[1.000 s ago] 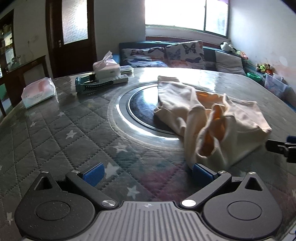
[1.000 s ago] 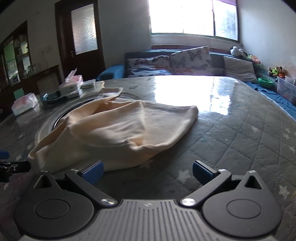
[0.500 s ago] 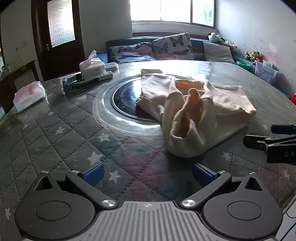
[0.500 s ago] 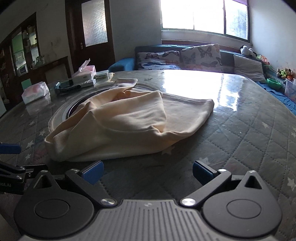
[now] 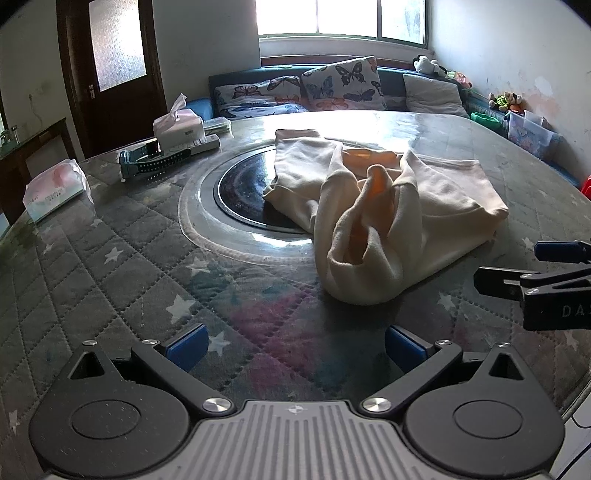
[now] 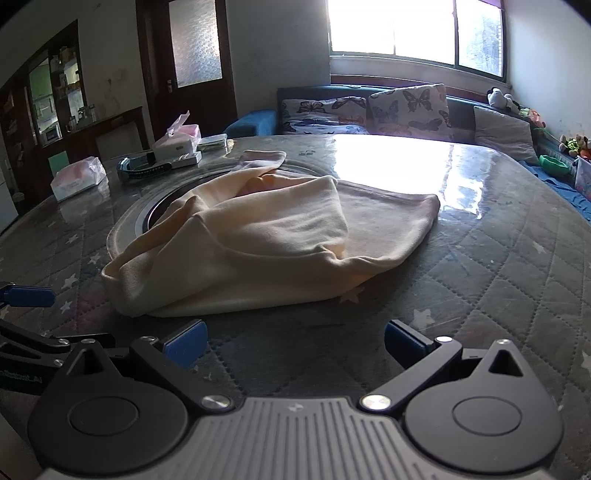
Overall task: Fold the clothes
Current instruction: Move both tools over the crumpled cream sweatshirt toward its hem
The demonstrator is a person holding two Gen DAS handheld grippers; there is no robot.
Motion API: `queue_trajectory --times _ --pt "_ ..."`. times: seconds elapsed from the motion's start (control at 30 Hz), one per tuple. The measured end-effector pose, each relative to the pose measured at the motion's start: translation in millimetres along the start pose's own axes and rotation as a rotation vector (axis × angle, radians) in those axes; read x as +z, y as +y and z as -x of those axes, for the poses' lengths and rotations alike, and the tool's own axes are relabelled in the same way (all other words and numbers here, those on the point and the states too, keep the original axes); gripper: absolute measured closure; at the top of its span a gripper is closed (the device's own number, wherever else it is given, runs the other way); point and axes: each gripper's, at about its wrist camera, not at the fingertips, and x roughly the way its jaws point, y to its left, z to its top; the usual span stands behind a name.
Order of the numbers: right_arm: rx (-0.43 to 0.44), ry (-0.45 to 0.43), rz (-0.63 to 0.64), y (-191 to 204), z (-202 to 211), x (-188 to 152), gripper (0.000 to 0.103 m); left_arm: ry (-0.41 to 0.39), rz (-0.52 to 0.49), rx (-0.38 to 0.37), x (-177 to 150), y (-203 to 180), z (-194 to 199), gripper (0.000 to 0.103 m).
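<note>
Cream garment: underside hidden against the table; the orange lining shows only through two openings, so its extent cannot be told.
Turntable disc: right part covered by the garment.
Right gripper: in the left wrist view cut by the right edge, only finger ends visible.
Left gripper: in the right wrist view cut by the left edge.
Tissue pack: printed lettering too small to read.
Window: overexposed, outside indiscernible.

R gripper open, empty — cream garment crumpled just ahead.
</note>
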Motion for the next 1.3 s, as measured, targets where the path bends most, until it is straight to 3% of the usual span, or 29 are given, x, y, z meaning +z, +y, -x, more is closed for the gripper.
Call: queue_trajectory --times 1.3 --pt "0.054 0.044 -0.005 4 -19 13 0.0 0.047 -0.022 -0.017 16 -1 -14 0.0"
